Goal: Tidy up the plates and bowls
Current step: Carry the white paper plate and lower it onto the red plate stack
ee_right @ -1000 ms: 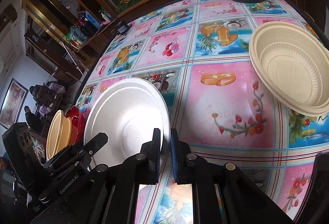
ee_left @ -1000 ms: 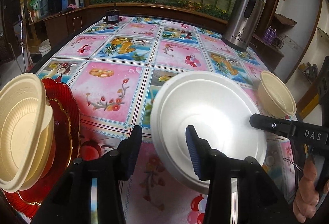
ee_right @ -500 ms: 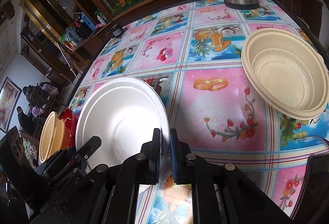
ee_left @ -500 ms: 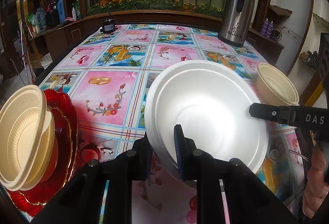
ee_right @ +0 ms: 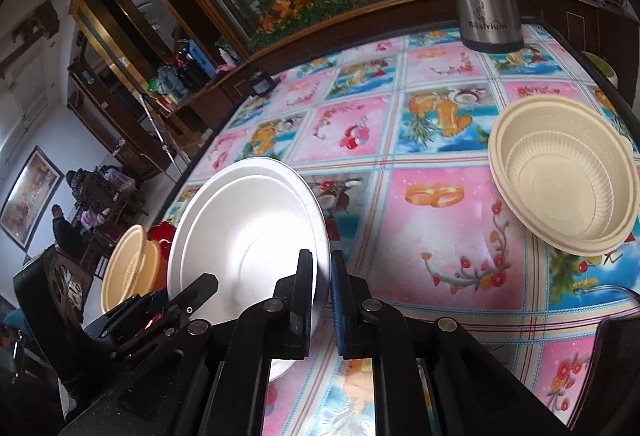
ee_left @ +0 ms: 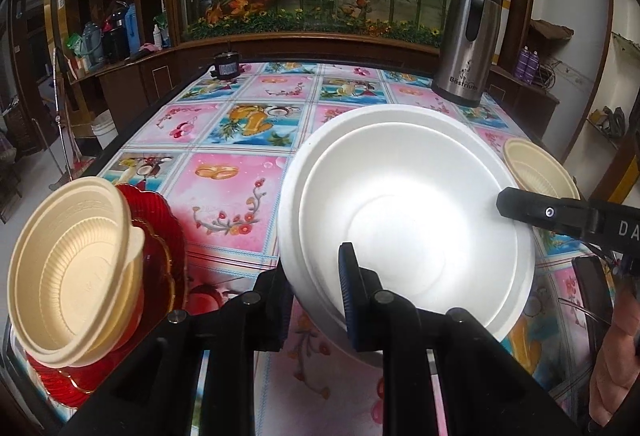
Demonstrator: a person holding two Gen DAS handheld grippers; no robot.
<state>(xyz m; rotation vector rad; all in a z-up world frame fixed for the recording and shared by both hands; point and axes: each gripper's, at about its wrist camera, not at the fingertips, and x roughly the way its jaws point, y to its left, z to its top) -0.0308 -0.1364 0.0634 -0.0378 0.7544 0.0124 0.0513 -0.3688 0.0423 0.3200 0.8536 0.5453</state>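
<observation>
A white foam plate [ee_left: 404, 204], which looks like two nested plates, hangs tilted above the table. My left gripper [ee_left: 316, 300] is shut on its near rim. My right gripper [ee_right: 322, 300] is shut on the opposite rim and enters the left wrist view as a black finger [ee_left: 520, 206]. In the right wrist view the same plate [ee_right: 240, 232] fills the lower left. A cream bowl [ee_left: 76, 268] leans on a stack of red plates [ee_left: 160, 236] at the left table edge. A second cream bowl [ee_right: 568, 180] stands alone on the right.
A steel thermos jug [ee_left: 468, 48] stands at the far right of the patterned tablecloth [ee_left: 224, 192]. A small dark object [ee_left: 228, 66] sits at the far edge. A person's hand [ee_left: 616, 356] shows at lower right. Cabinets and a planter lie beyond the table.
My left gripper has shut on the white plate's near rim. The plate has risen off the table and tilted, with both grippers on it. My right gripper stays shut on the rim.
</observation>
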